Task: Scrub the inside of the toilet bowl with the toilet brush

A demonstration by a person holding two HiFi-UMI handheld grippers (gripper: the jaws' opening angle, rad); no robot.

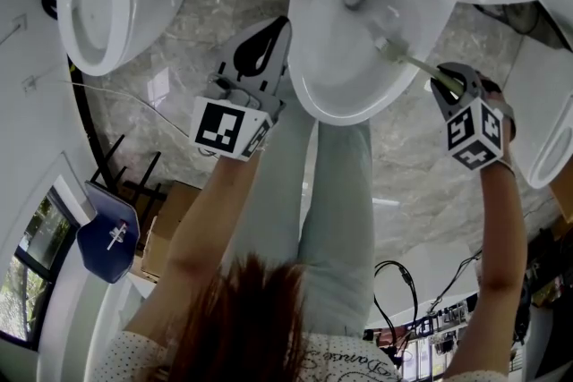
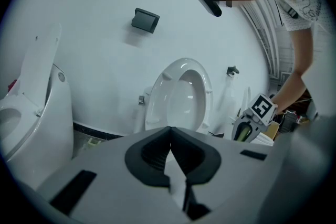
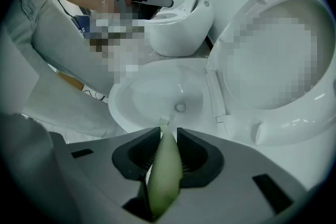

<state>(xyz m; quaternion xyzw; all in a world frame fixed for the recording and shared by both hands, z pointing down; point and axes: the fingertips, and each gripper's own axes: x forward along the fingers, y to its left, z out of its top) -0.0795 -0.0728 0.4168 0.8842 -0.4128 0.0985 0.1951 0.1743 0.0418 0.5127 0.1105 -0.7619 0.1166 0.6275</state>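
My R gripper (image 3: pixel 168 136) clamped on pale-green toilet brush (image 3: pixel 164 176) handle. Bristle end pokes out ahead, over toilet bowl (image 3: pixel 128 113), drain hole beyond. Seat + lid (image 3: pixel 273 128) up at right. L gripper (image 3: pixel 157 1) top left, near 2nd toilet (image 3: pixel 181 26).

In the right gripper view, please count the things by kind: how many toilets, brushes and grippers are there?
Toilets: 2, the toilet being scrubbed and the toilet behind it
Brushes: 1, the toilet brush
Grippers: 2, the left gripper and the right gripper
Total: 5
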